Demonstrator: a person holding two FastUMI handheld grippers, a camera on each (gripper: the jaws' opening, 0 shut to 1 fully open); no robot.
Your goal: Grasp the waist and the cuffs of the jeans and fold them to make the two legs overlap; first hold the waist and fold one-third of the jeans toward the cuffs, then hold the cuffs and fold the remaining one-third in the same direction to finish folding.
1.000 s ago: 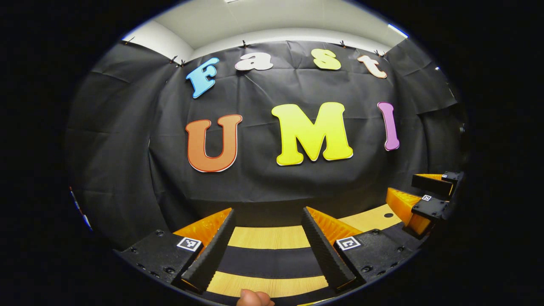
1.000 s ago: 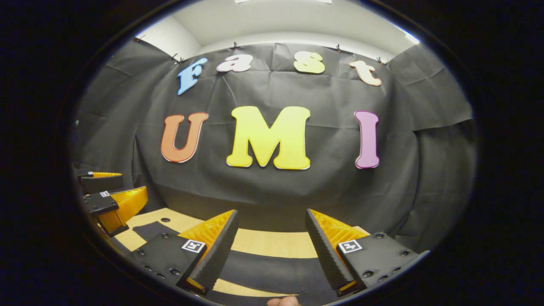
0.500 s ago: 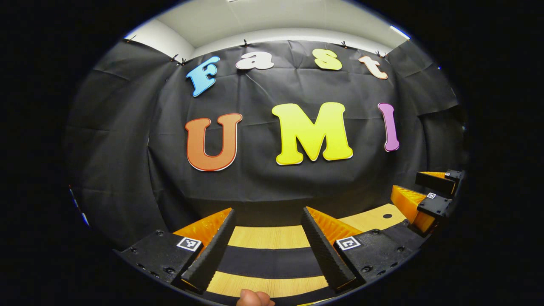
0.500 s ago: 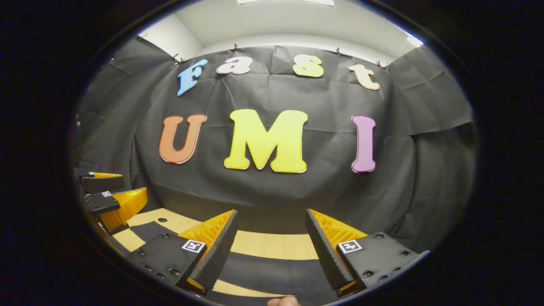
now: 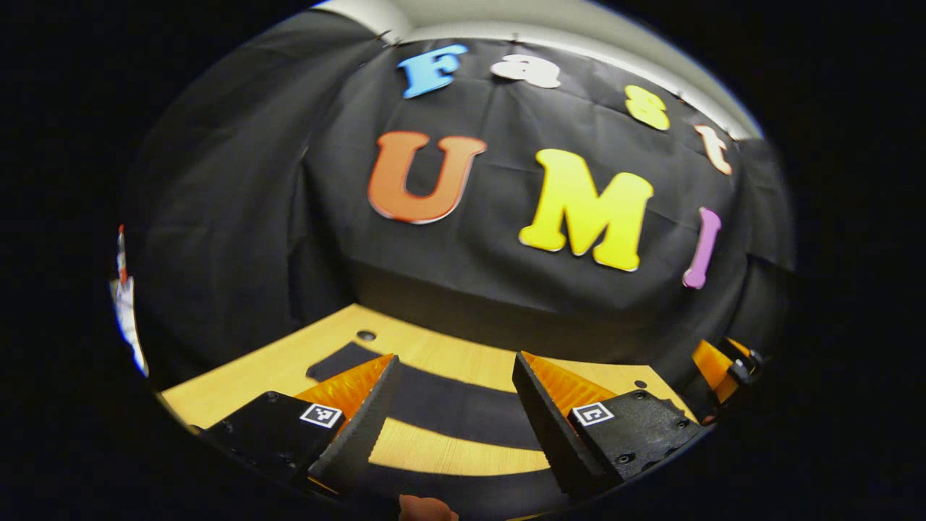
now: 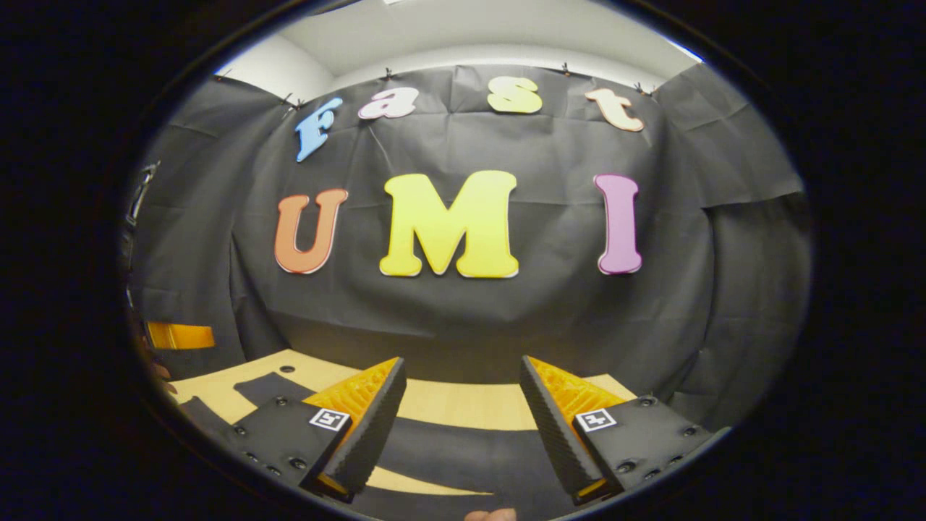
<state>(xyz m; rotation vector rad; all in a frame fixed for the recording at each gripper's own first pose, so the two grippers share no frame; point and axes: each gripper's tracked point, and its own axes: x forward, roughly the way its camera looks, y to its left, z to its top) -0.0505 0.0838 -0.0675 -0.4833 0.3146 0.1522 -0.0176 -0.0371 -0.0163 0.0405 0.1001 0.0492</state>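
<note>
We see a light wooden tabletop [image 5: 260,369] running up to the black cloth at the far side. Directly on it lie black jeans [image 5: 463,409], spread flat as two dark bands with a strip of bare wood between them. In the left gripper view one band ends squarely at the left, near a small dark hole [image 5: 366,336] in the wood. In the right gripper view the jeans [image 6: 463,449] also reach left across the tabletop [image 6: 463,401].

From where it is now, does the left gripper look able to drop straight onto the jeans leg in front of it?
Probably yes. The left gripper is open, and the dark jeans lie flat on the wooden table just ahead of its fingers, with nothing between them. The right gripper sits well off to the side.
</note>
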